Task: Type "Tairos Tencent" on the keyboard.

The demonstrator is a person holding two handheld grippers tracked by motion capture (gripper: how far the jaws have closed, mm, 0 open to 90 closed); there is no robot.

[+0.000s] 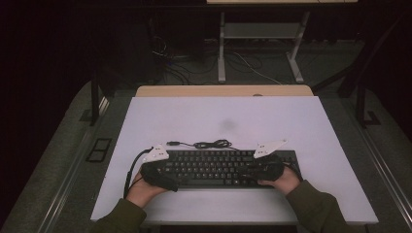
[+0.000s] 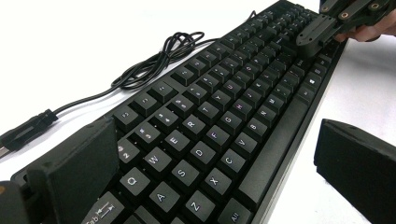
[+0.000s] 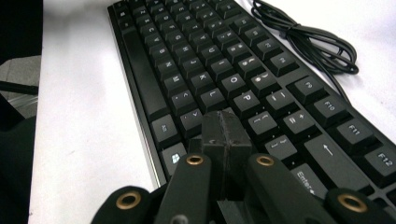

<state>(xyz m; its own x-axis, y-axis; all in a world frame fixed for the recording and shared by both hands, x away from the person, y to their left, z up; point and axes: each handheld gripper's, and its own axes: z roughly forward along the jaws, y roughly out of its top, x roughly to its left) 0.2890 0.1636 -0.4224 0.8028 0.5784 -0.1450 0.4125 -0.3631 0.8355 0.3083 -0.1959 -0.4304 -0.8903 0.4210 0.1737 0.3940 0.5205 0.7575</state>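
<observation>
Left claw (image 1: 167, 171) is wide open w/ the left end of the black keyboard (image 1: 218, 167) between its jaws. Right claw (image 3: 223, 135) is shut tight, tips down on the keys nr the right side. Keyboard lies flat on the white table (image 1: 233, 121), its cord (image 1: 206, 143) bunched just behind it.

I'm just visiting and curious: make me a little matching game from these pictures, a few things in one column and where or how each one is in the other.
Things:
1. left gripper
2. right gripper
3. cable
4. keyboard

States or places:
a. jaws pressed together, over the keys near the right end
b. lies flat on the white table
c. bundled in loops just behind the keyboard
d. jaws wide apart, across the keyboard's left end

Pairs: 1-d, 2-a, 3-c, 4-b
</observation>
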